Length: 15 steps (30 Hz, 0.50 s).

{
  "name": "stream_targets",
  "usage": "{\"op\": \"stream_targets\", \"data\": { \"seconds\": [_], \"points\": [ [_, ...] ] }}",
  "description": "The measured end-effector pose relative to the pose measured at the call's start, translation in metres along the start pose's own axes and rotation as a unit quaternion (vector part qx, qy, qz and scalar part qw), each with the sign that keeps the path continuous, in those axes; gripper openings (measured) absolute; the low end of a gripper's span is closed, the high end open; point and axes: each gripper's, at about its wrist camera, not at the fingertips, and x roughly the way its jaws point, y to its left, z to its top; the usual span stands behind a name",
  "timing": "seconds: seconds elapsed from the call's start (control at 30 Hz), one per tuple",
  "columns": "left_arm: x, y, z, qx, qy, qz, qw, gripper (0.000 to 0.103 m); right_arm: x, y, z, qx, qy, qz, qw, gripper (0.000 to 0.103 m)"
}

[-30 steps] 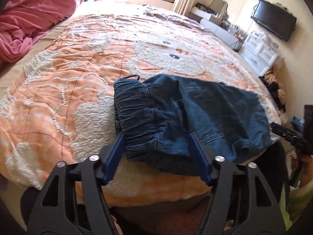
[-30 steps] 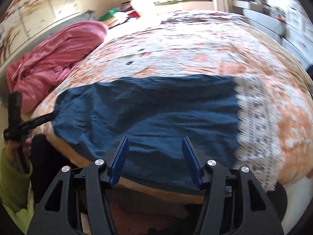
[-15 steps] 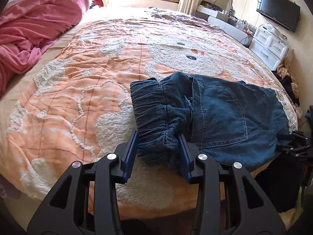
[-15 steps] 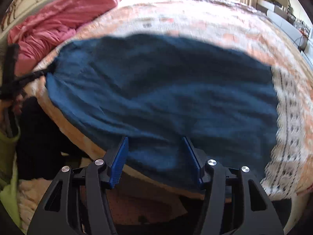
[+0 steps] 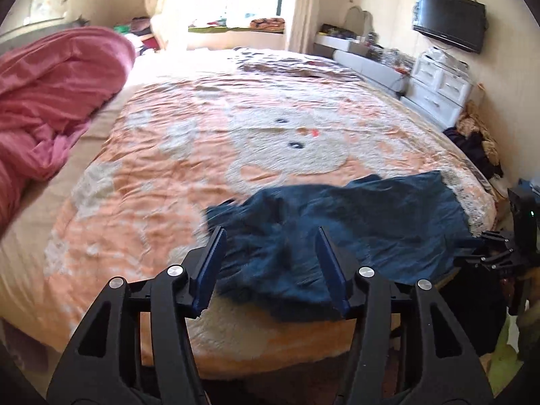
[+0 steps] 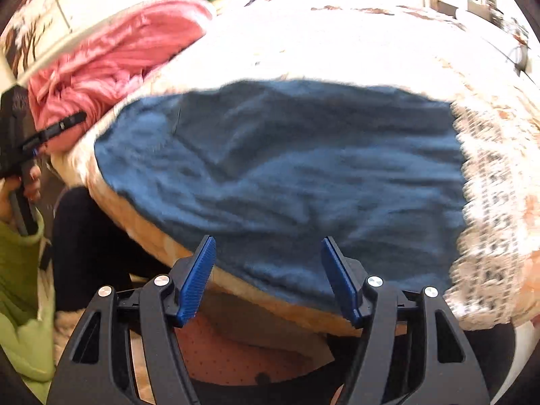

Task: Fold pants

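The dark blue denim pants (image 5: 341,222) lie spread on the near edge of the bed, waistband end bunched toward the left. My left gripper (image 5: 271,266) is open, its blue pads on either side of the bunched end, just in front of it. In the right wrist view the pants (image 6: 287,168) fill the middle, blurred, with a lace hem at the right. My right gripper (image 6: 268,275) is open at the pants' near edge by the bed's side. The other gripper (image 6: 20,141) shows at far left there.
The bed has an orange and white quilt (image 5: 236,128). A pink blanket (image 5: 50,101) is heaped at the left. A white dresser (image 5: 438,84), a wall TV (image 5: 449,20) and a pile of clothes (image 5: 476,141) stand at the right.
My left gripper was closing in on the bunched waistband half a second ago; now it is open wide and drawn back. The pants lie flatter. The right gripper stayed open and shifted slightly.
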Motion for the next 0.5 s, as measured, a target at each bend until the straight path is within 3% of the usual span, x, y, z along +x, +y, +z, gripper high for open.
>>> {"op": "stream_targets", "data": {
  "seconds": [0.13,0.3,0.5],
  "points": [
    [0.028,-0.041,0.018,0.031,0.01,-0.051,0.9982,0.051,-0.02,-0.01,0.02,0.01,-0.038,-0.027,0.999,0.068],
    [0.076,-0.104,0.029,0.072,0.047,-0.123,0.9886,0.052,-0.032,-0.042,0.055,0.031,-0.074,-0.071,0.994,0.068],
    [0.125,-0.148,0.011,0.084,0.106,-0.175,0.9753,0.052,-0.019,-0.093,0.086,0.072,-0.062,-0.089,0.991,0.068]
  ]
}}
